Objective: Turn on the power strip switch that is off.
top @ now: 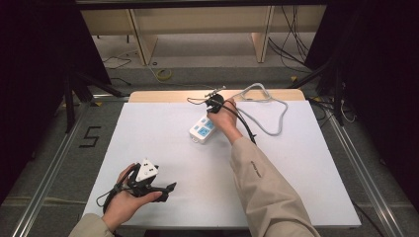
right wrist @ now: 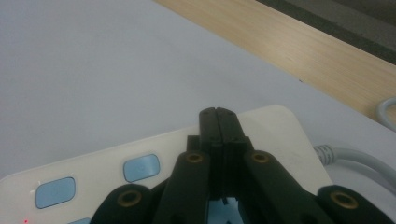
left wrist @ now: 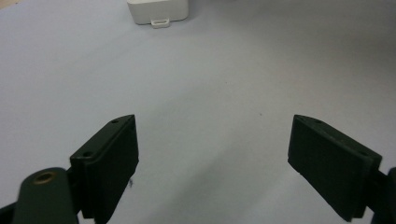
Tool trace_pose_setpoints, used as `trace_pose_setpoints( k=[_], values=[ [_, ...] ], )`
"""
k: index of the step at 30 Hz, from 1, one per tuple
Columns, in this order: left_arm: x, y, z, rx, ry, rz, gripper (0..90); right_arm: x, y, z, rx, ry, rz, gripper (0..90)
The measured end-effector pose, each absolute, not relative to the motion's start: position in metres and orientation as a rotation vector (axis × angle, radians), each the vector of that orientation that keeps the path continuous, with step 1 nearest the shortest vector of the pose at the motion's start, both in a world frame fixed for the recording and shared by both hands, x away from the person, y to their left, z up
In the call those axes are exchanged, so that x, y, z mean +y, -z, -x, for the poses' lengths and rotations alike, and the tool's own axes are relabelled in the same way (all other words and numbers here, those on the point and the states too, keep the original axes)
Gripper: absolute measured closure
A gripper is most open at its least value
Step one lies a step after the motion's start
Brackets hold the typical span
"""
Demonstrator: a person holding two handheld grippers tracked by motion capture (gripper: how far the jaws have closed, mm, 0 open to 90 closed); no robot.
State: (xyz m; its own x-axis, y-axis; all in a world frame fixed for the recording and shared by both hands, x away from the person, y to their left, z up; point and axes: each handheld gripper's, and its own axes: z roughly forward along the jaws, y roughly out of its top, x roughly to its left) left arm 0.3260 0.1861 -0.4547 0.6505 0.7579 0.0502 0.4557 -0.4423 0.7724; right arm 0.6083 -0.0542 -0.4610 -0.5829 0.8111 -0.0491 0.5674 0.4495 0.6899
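A white power strip with blue switches lies flat on the white table top, right of centre toward the back. Its grey cable loops off to the right and back. My right gripper hovers over the strip's far end, its jaws pressed together with nothing between them; in the right gripper view the gripper points at the strip's cable end. My left gripper rests open near the front left, and in its own view the gripper faces the strip's near end, well short of it.
A bare wooden strip runs along the table's far edge. Metal rails flank the table on the floor. Loose cables lie on the floor beyond. White surface stretches between the left gripper and the strip.
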Motion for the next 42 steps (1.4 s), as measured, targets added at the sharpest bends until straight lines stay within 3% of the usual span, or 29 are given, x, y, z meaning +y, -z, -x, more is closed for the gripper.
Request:
trace_pose_setpoints(
  k=[42],
  values=[
    [0.1871,0.4549,-0.3259,0.948,-0.512,-2.106,15.9,-0.0551,0.4572,-0.6059,2.312,-0.914,-1.151,90.0]
  ],
)
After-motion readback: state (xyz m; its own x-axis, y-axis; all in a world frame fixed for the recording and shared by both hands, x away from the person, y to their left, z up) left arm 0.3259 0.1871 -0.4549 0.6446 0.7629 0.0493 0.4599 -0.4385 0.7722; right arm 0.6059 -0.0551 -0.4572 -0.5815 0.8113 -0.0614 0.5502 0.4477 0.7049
